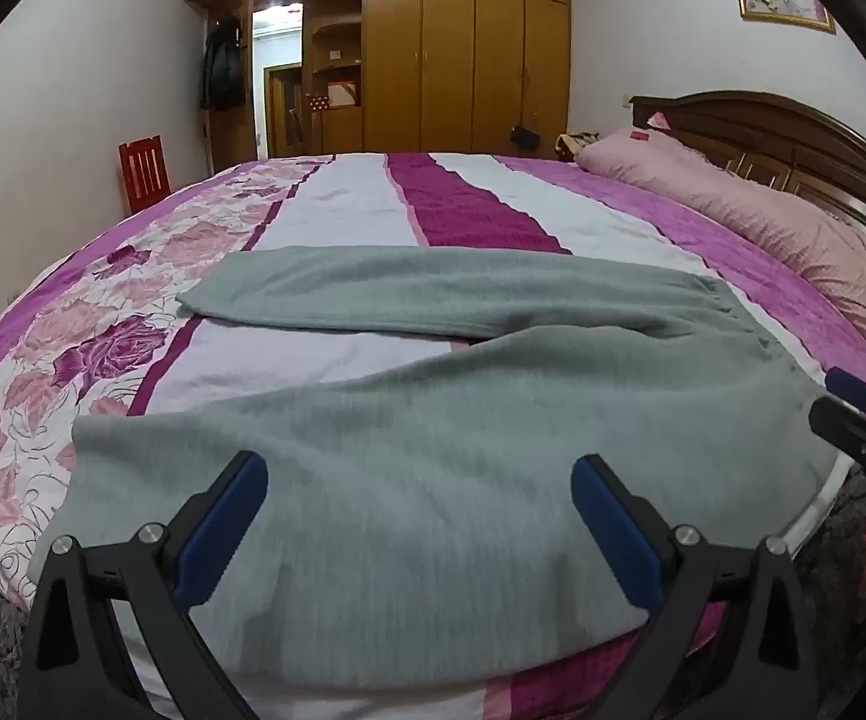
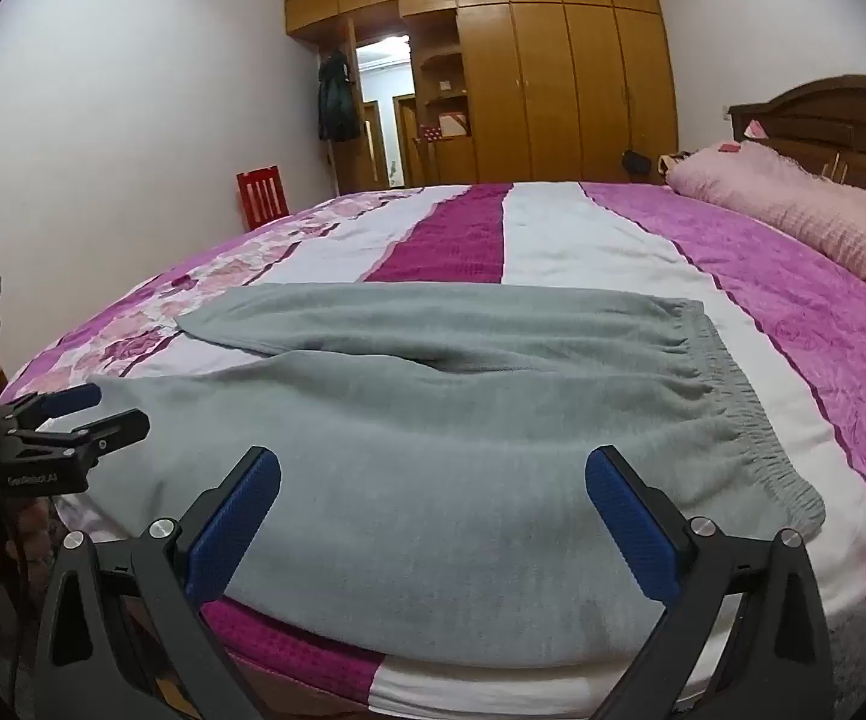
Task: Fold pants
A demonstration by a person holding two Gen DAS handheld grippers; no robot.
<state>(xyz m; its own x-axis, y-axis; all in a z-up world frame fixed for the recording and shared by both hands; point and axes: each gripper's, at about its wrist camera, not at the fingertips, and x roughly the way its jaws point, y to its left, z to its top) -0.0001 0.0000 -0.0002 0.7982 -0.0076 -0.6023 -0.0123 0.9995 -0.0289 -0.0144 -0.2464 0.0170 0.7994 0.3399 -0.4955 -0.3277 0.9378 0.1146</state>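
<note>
On the near half of the bed's striped, rose-printed bedspread (image 1: pixel 342 210) lie the grey sweatpants (image 1: pixel 433 450), legs spread apart in a V, unfolded. They look soft, limp and light; I'd pinch the near leg's edge and the elastic waistband (image 2: pixel 751 420). The left gripper (image 1: pixel 420 510) and right gripper (image 2: pixel 433 504) both gape above the cloth, holding nothing. Only the right view shows the gathered waistband clearly.
</note>
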